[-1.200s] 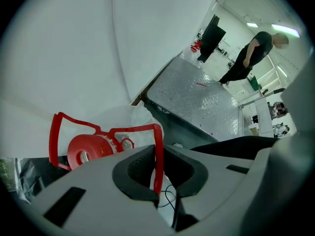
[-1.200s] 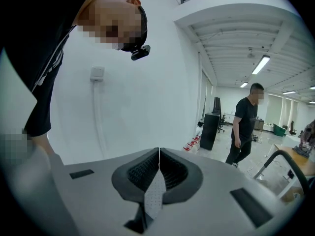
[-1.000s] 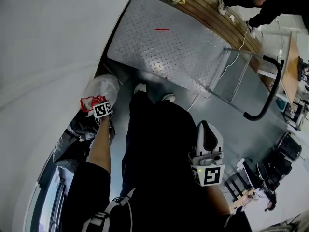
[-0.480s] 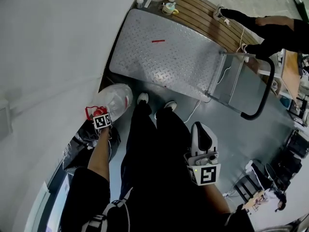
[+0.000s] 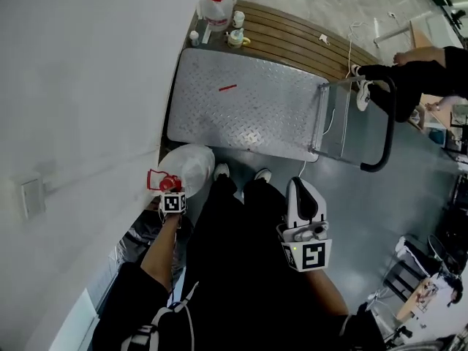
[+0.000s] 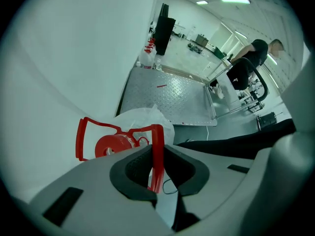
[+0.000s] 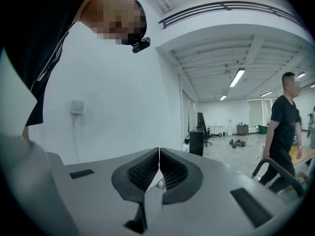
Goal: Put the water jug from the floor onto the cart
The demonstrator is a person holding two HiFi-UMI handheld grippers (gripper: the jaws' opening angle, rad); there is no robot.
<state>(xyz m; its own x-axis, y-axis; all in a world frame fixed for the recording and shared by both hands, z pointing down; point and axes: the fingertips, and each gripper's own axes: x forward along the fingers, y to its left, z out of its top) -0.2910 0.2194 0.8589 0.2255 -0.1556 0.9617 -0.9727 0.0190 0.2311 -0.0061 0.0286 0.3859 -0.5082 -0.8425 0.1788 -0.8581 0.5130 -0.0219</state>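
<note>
Red handle (image 5: 162, 181) of the clear jug (image 5: 191, 165) sits in the left tongs (image 5: 168, 190) in the head view; the jug hangs by the white wall, just near of the cart's (image 5: 248, 115) near left corner and not on its steel deck; the right tongs (image 5: 301, 187) are over the person's dark trousers, well apart from the jug; past the cart's far end a second jug (image 5: 218, 2) and cups (image 5: 235, 38) stand on a wooden surface (image 5: 307, 46).

Left gripper view: the left tongs (image 6: 156, 168) clench one red bar of the handle (image 6: 157, 146); they have just been easing apart a little, with the bar between the pads; the red cap (image 6: 114, 144) and the jug (image 6: 147, 122) lie beyond, the cart (image 6: 172, 100) farther off.

Right gripper view: the right tongs (image 7: 159, 166) are clenched on nothing, pads together; beyond are the wall with a socket (image 7: 77, 105) and, at right, a standing person (image 7: 283, 127).
</note>
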